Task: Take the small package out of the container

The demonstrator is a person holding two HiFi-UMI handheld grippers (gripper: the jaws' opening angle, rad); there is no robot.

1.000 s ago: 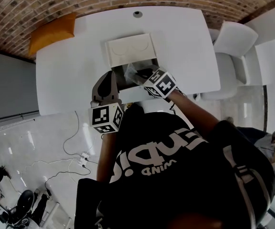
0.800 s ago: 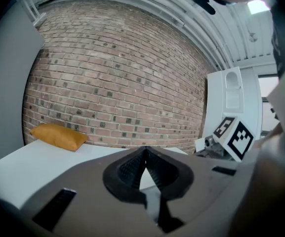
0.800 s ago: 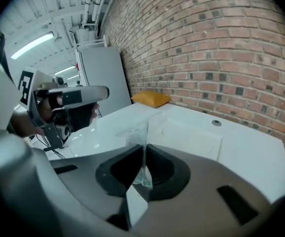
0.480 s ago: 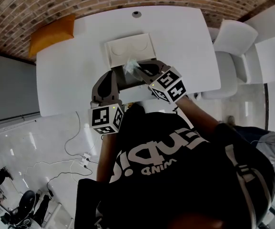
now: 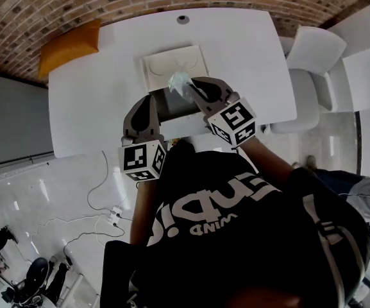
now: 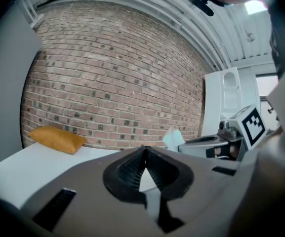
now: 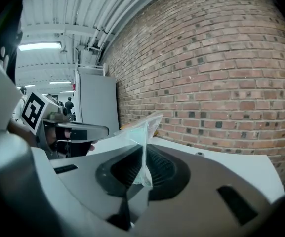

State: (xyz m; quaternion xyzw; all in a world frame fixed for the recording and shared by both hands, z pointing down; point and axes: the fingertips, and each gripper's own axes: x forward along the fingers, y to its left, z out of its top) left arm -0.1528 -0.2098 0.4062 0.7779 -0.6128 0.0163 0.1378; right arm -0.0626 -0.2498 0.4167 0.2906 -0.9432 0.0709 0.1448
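Right gripper [image 5: 191, 90] pinches the small package [image 5: 179, 82] by one thin edge, jaws nearly together, above the open container [image 5: 175, 104] on the counter [image 5: 249, 63]. The left gripper [image 5: 150, 100] sits beside it, jaws closed and empty. That slim hold could let the package slip and fall inside.

Head view. Lifted from inside the container [image 5: 170, 105], toward 12 o'clock: small package [image 5: 179, 82], now against the pale lid [image 5: 172, 64] edge. Raised and tipped closer to level with it: right gripper [image 5: 188, 90]. Shifted toward 4 o'clock, nearer the front edge of the worktop [image 5: 88, 101]: its marker cube [image 5: 235, 122].
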